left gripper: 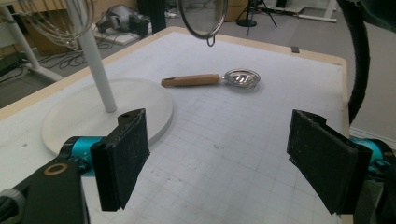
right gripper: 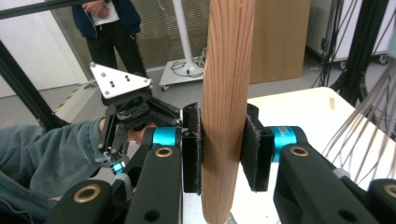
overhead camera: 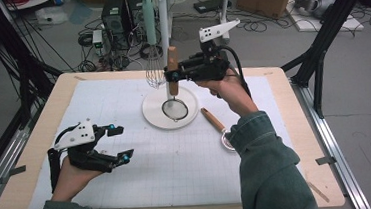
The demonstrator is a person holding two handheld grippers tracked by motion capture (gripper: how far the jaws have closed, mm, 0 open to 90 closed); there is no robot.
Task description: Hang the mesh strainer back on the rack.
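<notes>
My right gripper (overhead camera: 172, 75) is shut on the wooden handle (right gripper: 226, 70) of a small mesh strainer (overhead camera: 175, 109). The strainer hangs upright, its round mesh just above the white stand's base (overhead camera: 154, 114). In the left gripper view the mesh (left gripper: 203, 18) hangs at the top edge. My left gripper (overhead camera: 120, 142) hovers low over the mat at the front left, jaws open with nothing between them (left gripper: 219, 135). A second wooden-handled strainer (overhead camera: 215, 124) lies flat on the mat right of the base, also seen ahead of the left gripper (left gripper: 212, 79).
A white hanger stand's pole (overhead camera: 164, 31) rises from the round base, and a teal-handled whisk (overhead camera: 153, 62) hangs from it beside the held strainer. A white gridded mat (overhead camera: 169, 176) covers the wooden table. Cables, boxes and black frame legs surround the table.
</notes>
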